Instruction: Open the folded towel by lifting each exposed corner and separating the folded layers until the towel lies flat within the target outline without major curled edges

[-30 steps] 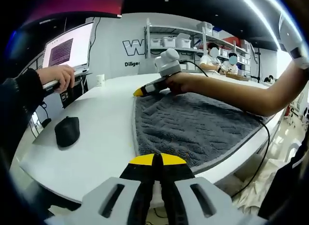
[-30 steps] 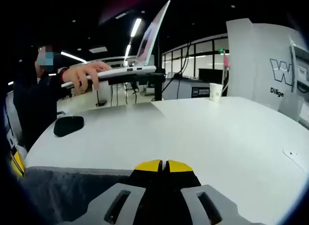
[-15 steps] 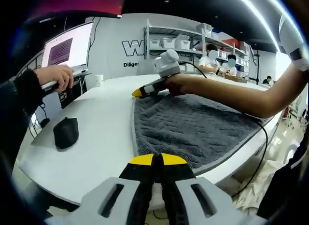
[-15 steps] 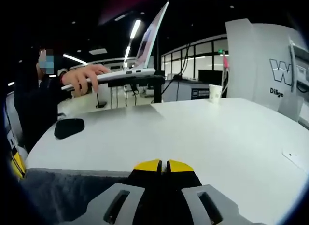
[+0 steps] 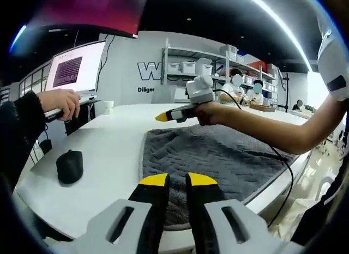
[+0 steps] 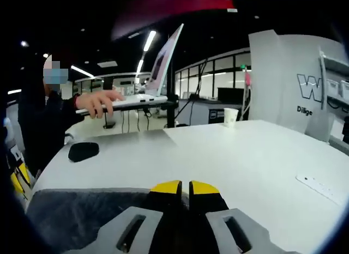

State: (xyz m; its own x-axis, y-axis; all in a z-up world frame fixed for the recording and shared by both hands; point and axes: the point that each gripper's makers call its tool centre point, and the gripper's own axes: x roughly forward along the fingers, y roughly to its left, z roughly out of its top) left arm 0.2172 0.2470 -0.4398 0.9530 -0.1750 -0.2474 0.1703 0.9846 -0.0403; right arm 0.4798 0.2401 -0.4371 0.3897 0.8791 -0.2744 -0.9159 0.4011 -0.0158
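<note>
The grey towel [image 5: 218, 156] is spread on the table [image 5: 109, 150] — left tool [image 5: 174, 180] parted, right tool [image 6: 184, 186] nearly closed — so a careless regrasp could curl an edge.

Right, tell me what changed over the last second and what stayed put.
The left claw opened: its yellow tips, closed a second ago, now stand apart above the towel's near edge. The right claw lifted off the towel's far corner and hangs above the table, its tips together. The towel lies spread as before; the mouse, laptop and cup stayed put.
</note>
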